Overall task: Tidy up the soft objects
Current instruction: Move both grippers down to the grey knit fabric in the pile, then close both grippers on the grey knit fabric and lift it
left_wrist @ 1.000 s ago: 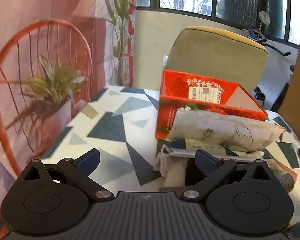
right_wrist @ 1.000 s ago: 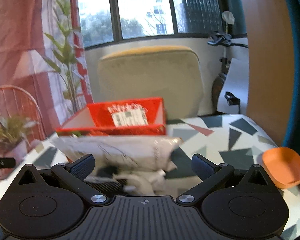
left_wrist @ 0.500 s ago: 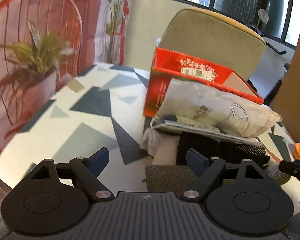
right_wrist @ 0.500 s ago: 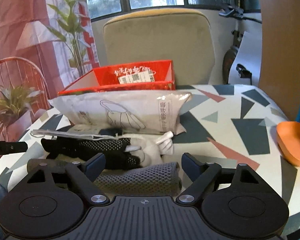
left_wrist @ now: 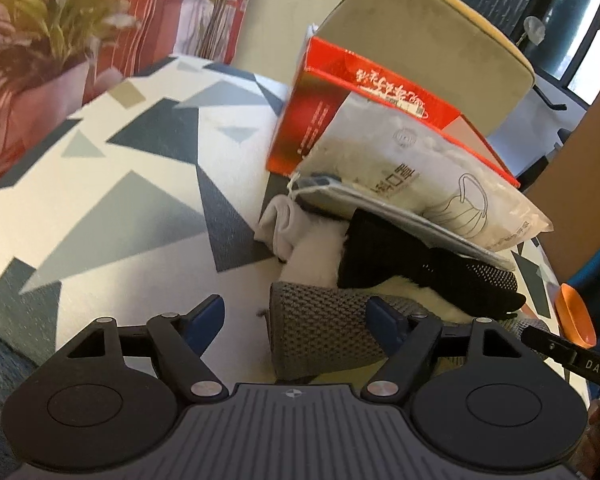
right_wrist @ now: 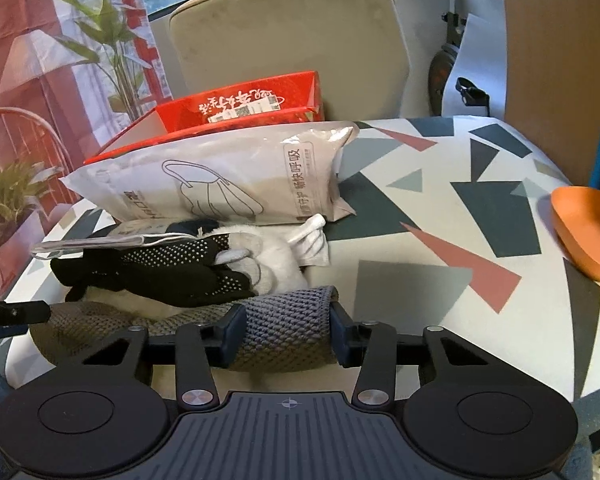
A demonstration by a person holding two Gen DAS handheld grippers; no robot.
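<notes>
1. Knitted grey cloth, rolled at the near edge of the counter, sits between the pads of the right tool; the jaws have just been closing and both pads now press its end.
2. Left tool has also been closing, yet its jaws stand apart: the right pad lies on the cloth's other end, the left pad over bare counter.
3. Black dotted glove lies on white fabric just behind the cloth.
4. Behind these, a flat mask and a white bag of masks lean against a red carton.
5. An orange dish sits well apart at the right edge.
6. A beige chair back stands beyond the counter.
</notes>
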